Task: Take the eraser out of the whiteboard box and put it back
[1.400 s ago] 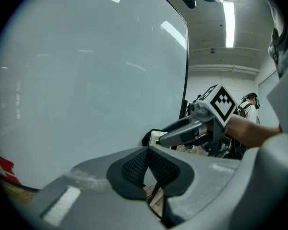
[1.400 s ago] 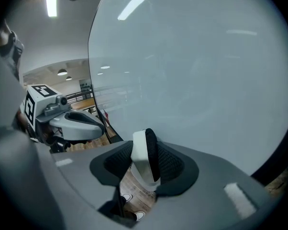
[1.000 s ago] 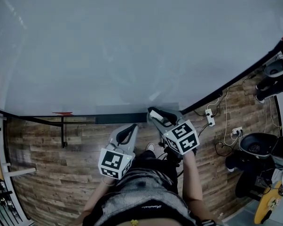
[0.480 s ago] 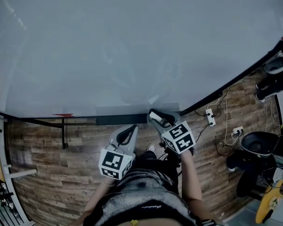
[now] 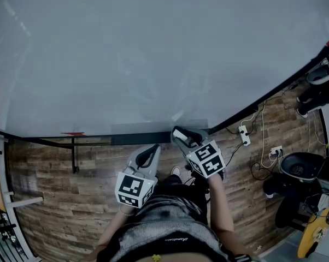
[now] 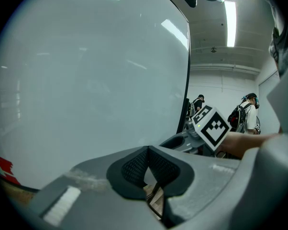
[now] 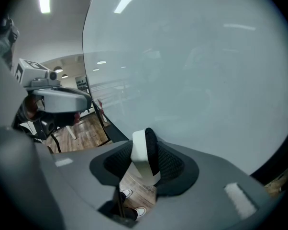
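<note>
The whiteboard fills the upper head view, and the dark box runs along its bottom edge. My right gripper hovers just right of the box's end, shut on the eraser. In the right gripper view the eraser stands upright between the pads, white body on the left and black felt on the right. My left gripper hangs just below the box. Its jaws meet with nothing between them. The left gripper shows at the left of the right gripper view.
A red mark sits on the board's lower frame, above a black stand leg. On the wooden floor to the right lie a power strip with cables and a black stool. People stand far off.
The right gripper with the eraser has shifted very slightly to the left. The left gripper has kept still.
</note>
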Demonstrator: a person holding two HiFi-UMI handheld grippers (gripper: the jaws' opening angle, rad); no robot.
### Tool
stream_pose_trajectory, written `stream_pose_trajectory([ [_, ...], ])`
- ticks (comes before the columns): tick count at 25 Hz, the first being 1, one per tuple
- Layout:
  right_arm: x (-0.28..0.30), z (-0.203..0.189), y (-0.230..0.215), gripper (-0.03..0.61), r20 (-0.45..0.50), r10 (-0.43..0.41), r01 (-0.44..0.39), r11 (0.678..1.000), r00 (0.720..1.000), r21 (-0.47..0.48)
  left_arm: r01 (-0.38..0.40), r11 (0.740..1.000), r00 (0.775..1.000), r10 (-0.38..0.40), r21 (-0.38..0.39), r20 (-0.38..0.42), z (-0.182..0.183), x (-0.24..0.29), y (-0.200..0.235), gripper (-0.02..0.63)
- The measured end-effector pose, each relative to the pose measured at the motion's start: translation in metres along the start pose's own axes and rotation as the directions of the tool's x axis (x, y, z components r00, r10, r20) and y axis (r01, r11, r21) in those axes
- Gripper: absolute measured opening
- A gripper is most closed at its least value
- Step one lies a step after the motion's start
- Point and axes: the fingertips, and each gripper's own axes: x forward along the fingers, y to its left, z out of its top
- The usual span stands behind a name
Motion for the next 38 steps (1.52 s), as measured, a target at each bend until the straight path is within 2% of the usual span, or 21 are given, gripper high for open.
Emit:
stream_pose_trajectory([
  [13, 0.000, -0.002, 0.004, 0.160, -0.005, -0.009, 0.009, 1.000, 1.000, -0.018, 0.023, 1.000, 1.000, -0.023, 0.009, -0.001, -0.001, -0.002, -0.007, 0.002],
  [19, -0.003, -0.001, 0.004, 0.170, 0.025, -0.013, 0.013, 1.000, 1.000, -0.029, 0.024, 1.000, 1.000, -0.024, 0.008, 0.002, 0.000, -0.003, -0.008, 0.002],
  [28, -0.014, -0.003, 0.012, 0.285, 0.051, 0.019, -0.018, 1.000, 0.999, -0.016, 0.032, 0.999, 0.999, -0.032, 0.011, 0.004, 0.001, 0.001, -0.007, 0.002],
  [38, -0.035, -0.001, 0.013, 0.290, 0.114, -0.021, 0.018, 1.000, 0.993, 0.023, 0.045, 0.999, 0.999, -0.045, 0.019, 0.005, 0.003, 0.006, -0.008, 0.002],
])
